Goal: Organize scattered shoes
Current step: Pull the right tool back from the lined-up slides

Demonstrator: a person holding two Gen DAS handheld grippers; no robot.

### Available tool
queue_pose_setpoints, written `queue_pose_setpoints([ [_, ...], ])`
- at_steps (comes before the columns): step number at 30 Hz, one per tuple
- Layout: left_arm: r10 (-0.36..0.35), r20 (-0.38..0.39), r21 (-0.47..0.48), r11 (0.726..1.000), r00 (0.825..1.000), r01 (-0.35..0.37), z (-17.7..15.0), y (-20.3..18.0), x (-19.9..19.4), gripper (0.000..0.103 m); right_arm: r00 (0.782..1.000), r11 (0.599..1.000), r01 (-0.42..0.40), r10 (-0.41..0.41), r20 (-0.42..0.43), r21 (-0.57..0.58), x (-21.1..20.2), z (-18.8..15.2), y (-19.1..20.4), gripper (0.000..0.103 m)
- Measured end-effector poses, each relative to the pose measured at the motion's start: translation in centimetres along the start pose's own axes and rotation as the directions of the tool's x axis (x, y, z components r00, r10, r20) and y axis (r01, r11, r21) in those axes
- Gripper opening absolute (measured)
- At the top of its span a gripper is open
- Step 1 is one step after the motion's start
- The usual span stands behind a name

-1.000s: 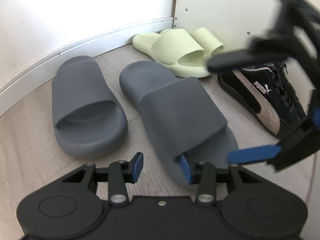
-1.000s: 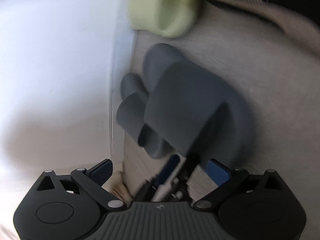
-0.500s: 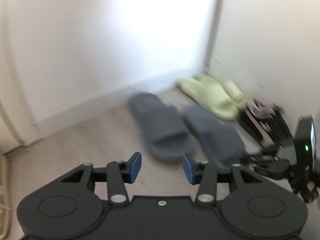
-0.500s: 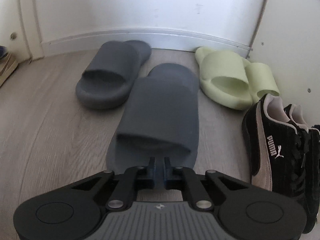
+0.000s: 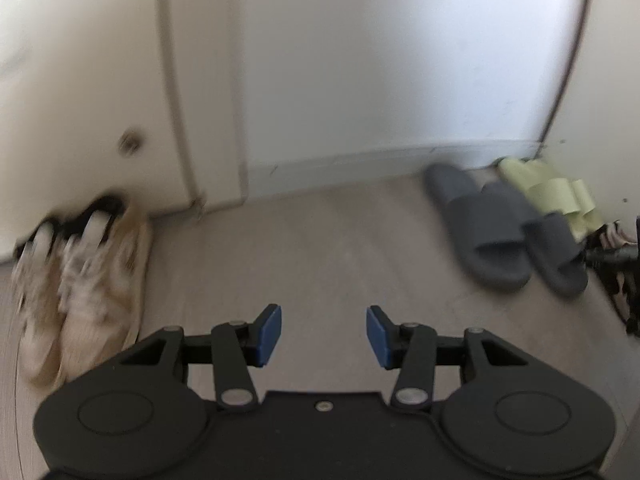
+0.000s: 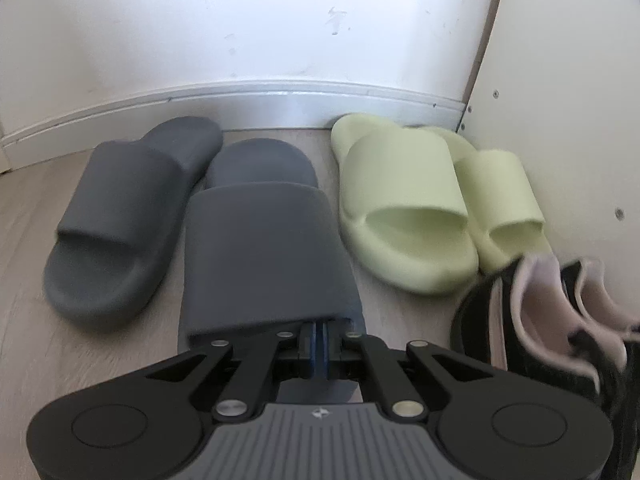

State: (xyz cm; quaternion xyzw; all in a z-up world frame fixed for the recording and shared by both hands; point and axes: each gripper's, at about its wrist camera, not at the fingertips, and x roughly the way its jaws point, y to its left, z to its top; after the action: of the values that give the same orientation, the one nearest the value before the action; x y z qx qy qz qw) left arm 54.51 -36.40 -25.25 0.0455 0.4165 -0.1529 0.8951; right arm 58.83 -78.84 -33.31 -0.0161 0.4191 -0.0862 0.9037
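In the right wrist view my right gripper [image 6: 319, 350] is shut, its fingers pressed together at the rear edge of the strap of a grey slide [image 6: 264, 240]; whether strap material lies between them I cannot tell. Its twin grey slide [image 6: 124, 208] lies to the left. A pair of pale green slides [image 6: 404, 204] sits to the right by the wall corner. Black sneakers [image 6: 560, 312] stand at the right edge. In the left wrist view my left gripper [image 5: 323, 338] is open and empty above bare floor. The grey slides [image 5: 488, 224] and green slides [image 5: 556, 192] lie far right.
A pair of beige and white sneakers [image 5: 80, 288] lies blurred at the left by a door frame [image 5: 176, 120]. A white wall with baseboard [image 6: 240, 96] runs behind the slides. A white cabinet side [image 6: 568, 80] closes the right.
My left gripper has pulled back and swung left, away from the slides, so the beige sneakers now show. My right gripper has closed at the grey slide's strap and moved in toward it.
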Motion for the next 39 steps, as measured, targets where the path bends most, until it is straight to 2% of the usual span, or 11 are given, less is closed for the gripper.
queue_pose_setpoints([
  [5, 0.019, -0.086, -0.123, 0.992, 0.996, -0.029, -2.4, 1.1, -2.6, 0.048, 1.000, 1.000, 0.020, -0.020, 0.010, 0.008, 1.7, 1.6, -0.1, 0.004],
  [8, -0.040, -0.104, -0.262, 0.965, 0.994, 0.011, -1.3, 1.1, -4.9, 0.048, 1.000, 0.999, -0.021, 0.021, -0.005, 0.042, 1.1, 1.3, -0.9, 0.007],
  [10, -0.080, -0.109, -0.349, 0.936, 0.991, 0.037, -0.5, 1.1, -6.4, 0.048, 0.999, 0.996, -0.048, 0.050, -0.023, 0.078, 0.4, 1.2, -1.5, 0.025],
  [13, -0.062, 0.003, -0.306, 0.950, 0.998, 0.060, 1.5, -0.6, -9.8, 0.049, 0.997, 0.985, -0.073, 0.078, -0.025, 0.156, -1.7, 0.8, -2.6, 0.043],
  [17, -0.066, 0.163, -0.295, 0.949, 0.985, 0.112, 3.6, -1.9, -12.6, 0.054, 0.993, 0.982, -0.115, 0.111, 0.036, 0.152, -4.9, -0.2, -0.5, 0.044],
  [21, -0.105, 0.170, -0.315, 0.936, 0.980, 0.155, 4.5, -1.8, -12.7, 0.056, 0.977, 0.977, -0.208, 0.205, 0.053, 0.050, -4.3, -0.5, 5.7, 0.044],
  [25, -0.253, 0.082, -0.507, 0.822, 0.964, 0.259, 4.1, -0.4, -11.0, 0.056, 0.968, 0.971, -0.231, 0.236, 0.083, -0.056, -2.1, -0.1, 12.9, 0.044],
  [27, -0.251, 0.070, -0.487, 0.836, 0.965, 0.253, 4.3, -0.8, -11.1, 0.056, 0.970, 0.974, -0.214, 0.222, 0.102, -0.076, -1.5, 0.4, 14.2, 0.044],
  [29, -0.180, 0.082, -0.397, 0.897, 0.980, 0.197, 4.7, -2.2, -11.8, 0.056, 0.968, 0.973, -0.229, 0.232, 0.099, -0.040, -0.4, 1.4, 14.7, 0.044],
  [33, -0.194, 0.072, -0.333, 0.920, 0.978, 0.206, 4.6, -3.2, -12.1, 0.056, 0.955, 0.959, -0.282, 0.280, 0.095, 0.009, 0.1, 1.3, 13.5, 0.041],
  [39, -0.245, 0.081, -0.316, 0.913, 0.966, 0.258, 4.8, -3.1, -11.2, 0.056, 0.984, 0.985, -0.171, 0.171, 0.053, -0.009, -1.3, 0.0, 11.4, 0.041],
])
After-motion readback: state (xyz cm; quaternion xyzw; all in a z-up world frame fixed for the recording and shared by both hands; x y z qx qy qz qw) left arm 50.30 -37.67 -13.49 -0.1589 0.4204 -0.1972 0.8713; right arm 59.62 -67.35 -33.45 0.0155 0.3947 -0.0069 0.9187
